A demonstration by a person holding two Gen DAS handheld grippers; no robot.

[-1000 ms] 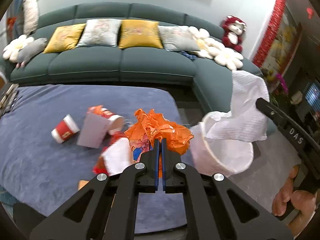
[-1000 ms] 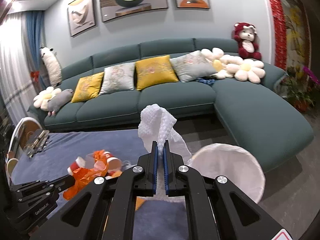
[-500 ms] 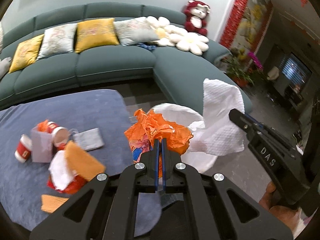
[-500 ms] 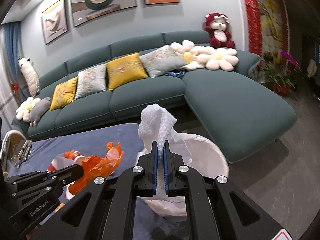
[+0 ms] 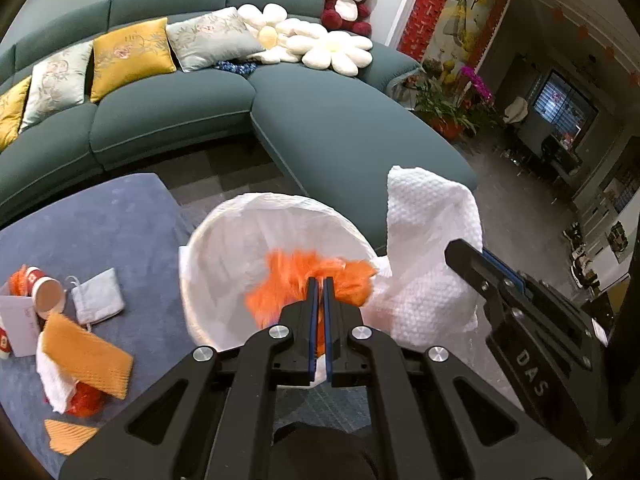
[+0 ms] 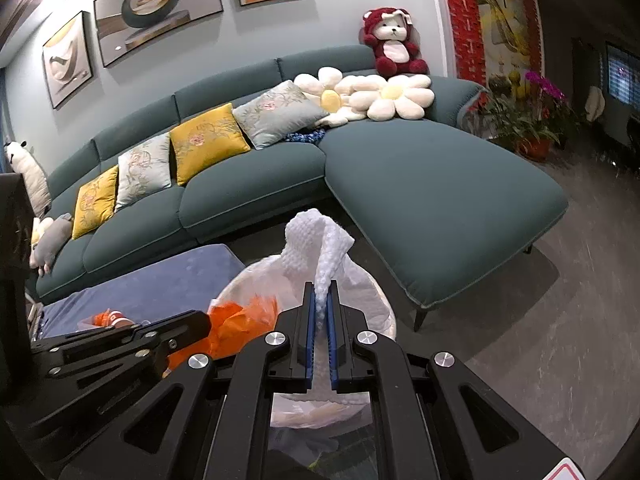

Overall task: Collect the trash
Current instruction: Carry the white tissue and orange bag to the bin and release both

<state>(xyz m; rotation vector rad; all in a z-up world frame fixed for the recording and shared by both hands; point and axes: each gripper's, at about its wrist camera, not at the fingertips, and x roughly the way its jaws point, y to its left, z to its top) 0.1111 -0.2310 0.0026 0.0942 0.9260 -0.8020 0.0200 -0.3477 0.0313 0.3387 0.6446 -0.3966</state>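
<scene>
My left gripper (image 5: 319, 282) is shut on a crumpled orange plastic bag (image 5: 288, 282) and holds it over the open mouth of a white-lined trash bin (image 5: 224, 248). My right gripper (image 6: 321, 289) is shut on a white paper towel (image 6: 320, 240) and holds it above the bin (image 6: 372, 300), just right of the left gripper. The towel (image 5: 428, 248) and the right gripper (image 5: 476, 264) also show in the left wrist view at the bin's right rim. The orange bag (image 6: 236, 320) shows in the right wrist view.
Trash lies on the blue rug (image 5: 100, 216) at the left: a red paper cup (image 5: 42, 292), a small grey pouch (image 5: 98, 296), an orange cloth (image 5: 86, 354), white paper. A teal sofa (image 5: 320, 120) curves behind the bin. Plants (image 5: 452, 108) stand at the right.
Both grippers have moved right, away from the rug, to the bin. The orange bag now hangs over the bin's mouth and is blurred by motion; the towel stays held beside it.
</scene>
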